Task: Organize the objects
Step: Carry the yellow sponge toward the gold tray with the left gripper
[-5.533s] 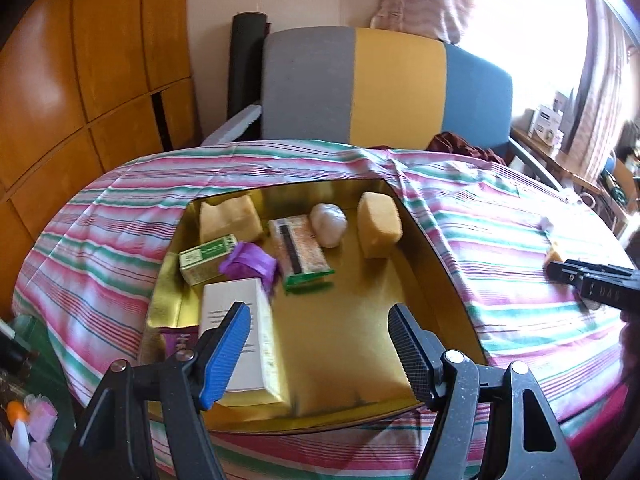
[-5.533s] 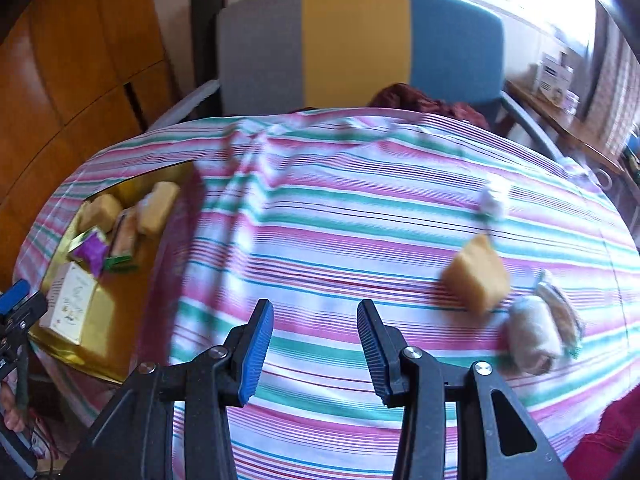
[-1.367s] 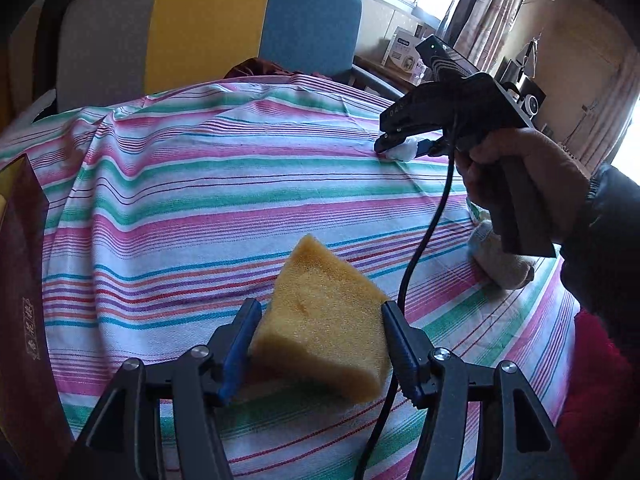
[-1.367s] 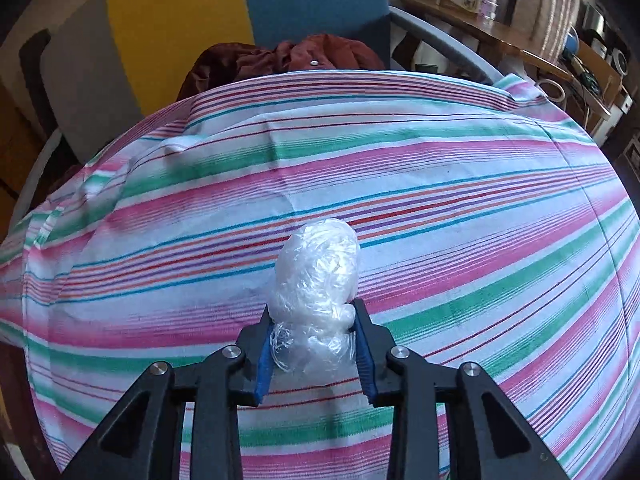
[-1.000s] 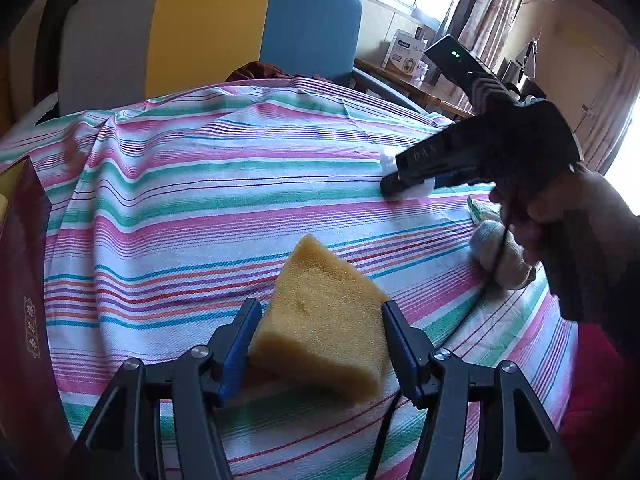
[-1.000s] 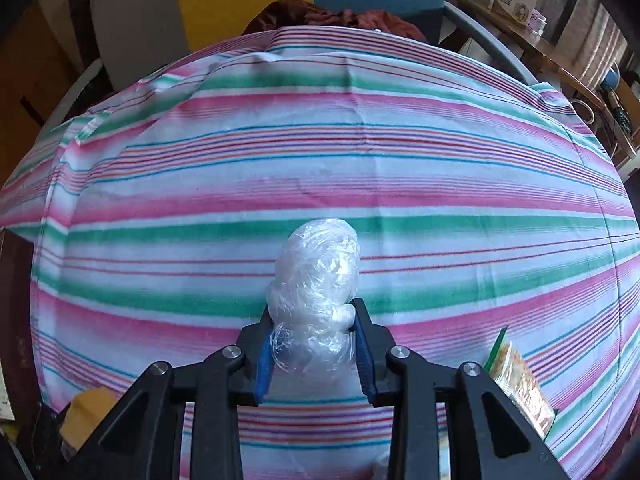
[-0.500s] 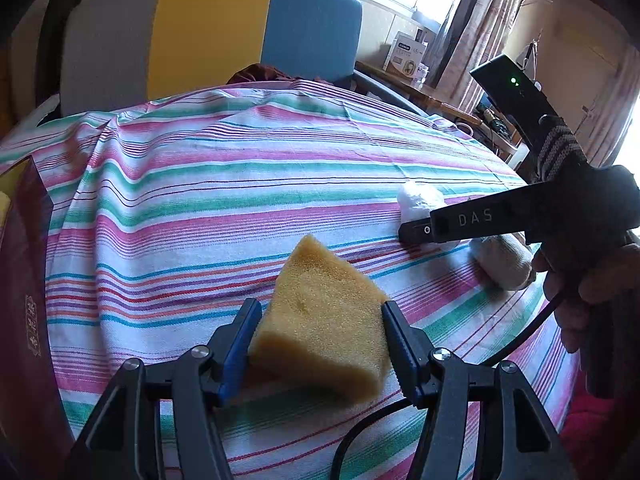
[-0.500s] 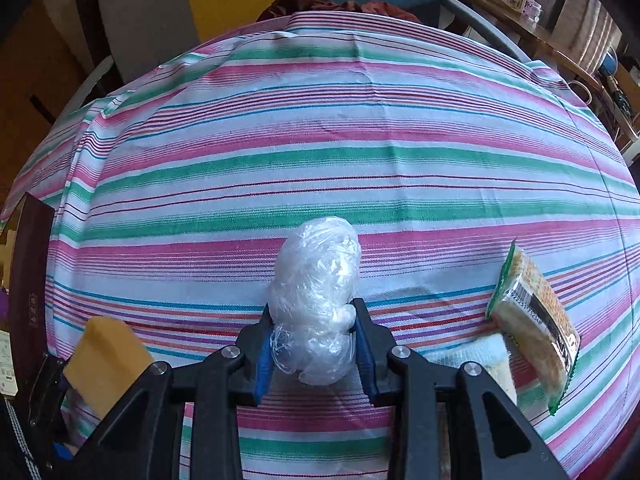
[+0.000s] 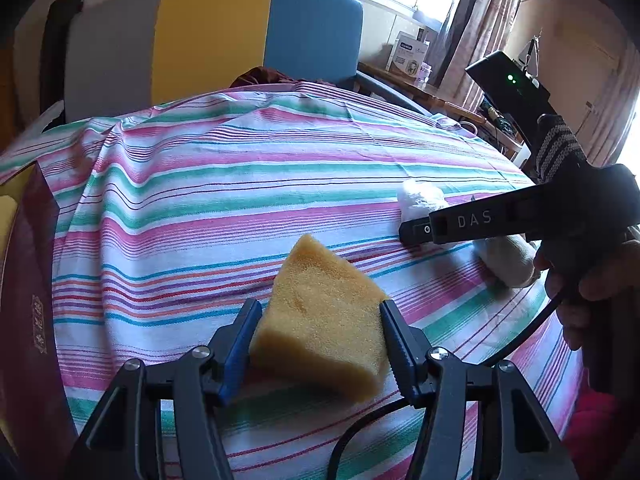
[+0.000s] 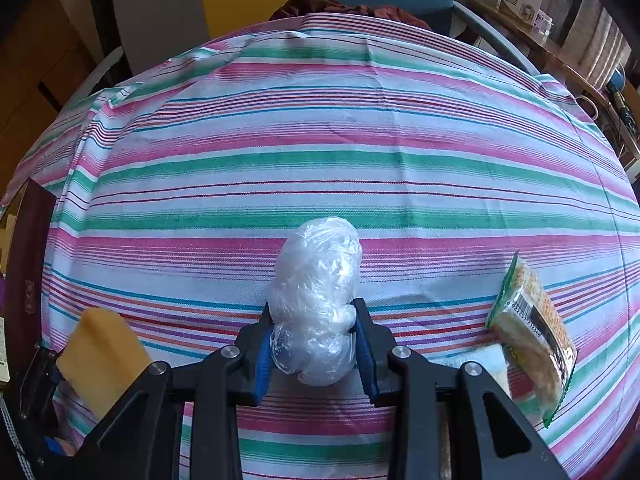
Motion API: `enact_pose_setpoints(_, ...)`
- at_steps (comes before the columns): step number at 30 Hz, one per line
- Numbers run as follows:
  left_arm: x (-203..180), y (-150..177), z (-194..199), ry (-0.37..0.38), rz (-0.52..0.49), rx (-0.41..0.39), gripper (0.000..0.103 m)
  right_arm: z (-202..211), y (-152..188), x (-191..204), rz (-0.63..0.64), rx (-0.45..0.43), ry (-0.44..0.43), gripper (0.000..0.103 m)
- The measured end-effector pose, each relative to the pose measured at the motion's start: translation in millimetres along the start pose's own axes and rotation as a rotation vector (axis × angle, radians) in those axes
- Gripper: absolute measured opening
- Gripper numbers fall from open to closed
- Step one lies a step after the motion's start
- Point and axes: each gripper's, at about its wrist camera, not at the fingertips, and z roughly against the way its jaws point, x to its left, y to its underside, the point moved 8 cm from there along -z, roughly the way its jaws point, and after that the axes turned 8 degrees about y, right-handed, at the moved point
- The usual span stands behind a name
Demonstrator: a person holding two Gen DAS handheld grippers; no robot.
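Observation:
My left gripper (image 9: pixel 318 344) is shut on a yellow sponge block (image 9: pixel 324 320) and holds it above the striped tablecloth (image 9: pixel 224 200). The sponge also shows at the lower left of the right wrist view (image 10: pixel 100 356). My right gripper (image 10: pixel 316 340) is shut on a white plastic-wrapped ball (image 10: pixel 316 296). The ball also shows in the left wrist view (image 9: pixel 420 200), held at the tip of the right gripper (image 9: pixel 414 222). A green-edged snack packet (image 10: pixel 532 332) lies on the cloth at the right.
A dark red box wall (image 9: pixel 28 292) stands at the left edge of the table. A white wrapped roll (image 9: pixel 508 260) lies on the cloth under the right gripper. A grey, yellow and blue chair (image 9: pixel 208 40) stands behind the table.
My right gripper has lifted the wrapped ball and carried it back and left toward the left gripper. My left gripper holds the sponge in the same place.

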Motion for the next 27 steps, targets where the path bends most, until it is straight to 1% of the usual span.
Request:
enact_pose_setpoints(6, -2, 1, 2, -0.013, -0.009, 0.0, 0.057, 1, -2, 7, 0.014, -0.006, 0.004, 0.035)
enact_pose_setpoints(11, -2, 3, 7, -0.03, 0.009, 0.008, 0.053, 1, -3, 8, 0.014, -0.008, -0.007, 0.035)
enact_pose_setpoints(13, -2, 3, 14, -0.048, 0.012, 0.015, 0.053, 3, -2, 5, 0.023, -0.012, -0.002, 0.035)
enact_pose_setpoints(15, -2, 2, 22, -0.055, 0.009, 0.005, 0.053, 4, -1, 3, 0.028, -0.014, -0.001, 0.035)
enact_pose_setpoints(18, -1, -1, 43, -0.058, 0.018, -0.028, 0.053, 4, -1, 5, 0.039, -0.02, 0.008, 0.035)
enact_pose_setpoints(20, 1, -5, 62, -0.045, 0.039, -0.052, 0.053, 5, 1, 7, 0.046, -0.024, 0.015, 0.035)
enact_pose_setpoints(22, 5, -9, 80, -0.054, 0.047, -0.081, 0.053, 6, 1, 7, 0.049, -0.028, 0.02, 0.035)
enact_pose_setpoints(24, 14, -11, 101, -0.062, 0.061, -0.108, 0.053, 7, 2, 8, 0.054, -0.032, 0.026, 0.035)
enact_pose_setpoints(25, 23, -11, 114, -0.08, 0.072, -0.123, 0.053, 8, 2, 8, 0.057, -0.034, 0.029, 0.035)
enact_pose_setpoints(27, 45, -5, 133, -0.113, 0.105, -0.13, 0.053, 8, 3, 8, 0.058, -0.035, 0.032, 0.035)
